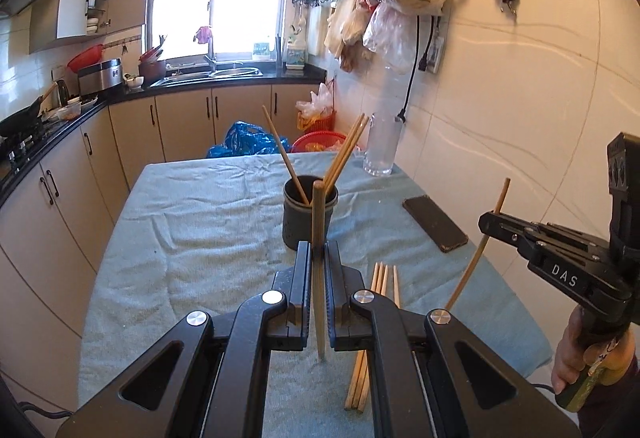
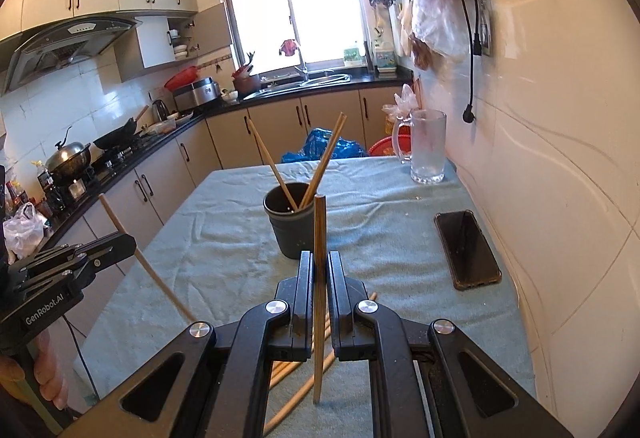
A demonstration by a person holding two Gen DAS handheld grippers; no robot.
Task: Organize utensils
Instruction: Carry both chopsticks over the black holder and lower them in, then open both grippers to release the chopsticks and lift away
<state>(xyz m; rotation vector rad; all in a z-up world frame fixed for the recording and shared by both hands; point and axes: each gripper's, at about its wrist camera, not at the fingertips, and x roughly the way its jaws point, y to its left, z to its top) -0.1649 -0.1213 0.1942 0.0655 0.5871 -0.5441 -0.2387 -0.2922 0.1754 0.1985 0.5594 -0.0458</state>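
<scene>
A dark utensil cup (image 1: 310,214) stands mid-table on the blue-green cloth, with several chopsticks leaning in it; it also shows in the right wrist view (image 2: 292,226). My left gripper (image 1: 319,252) is shut on one upright chopstick (image 1: 319,222) just short of the cup. My right gripper (image 2: 320,260) is shut on another upright chopstick (image 2: 320,234), also near the cup. Each gripper shows in the other's view: the right one (image 1: 486,224), the left one (image 2: 130,242). Several loose chopsticks (image 1: 380,280) lie on the cloth beneath the grippers.
A black phone (image 2: 466,248) lies on the cloth at the right near the tiled wall. A glass mug (image 2: 428,146) stands at the far right corner of the table (image 2: 224,262). Kitchen counters, stove and sink lie left and behind.
</scene>
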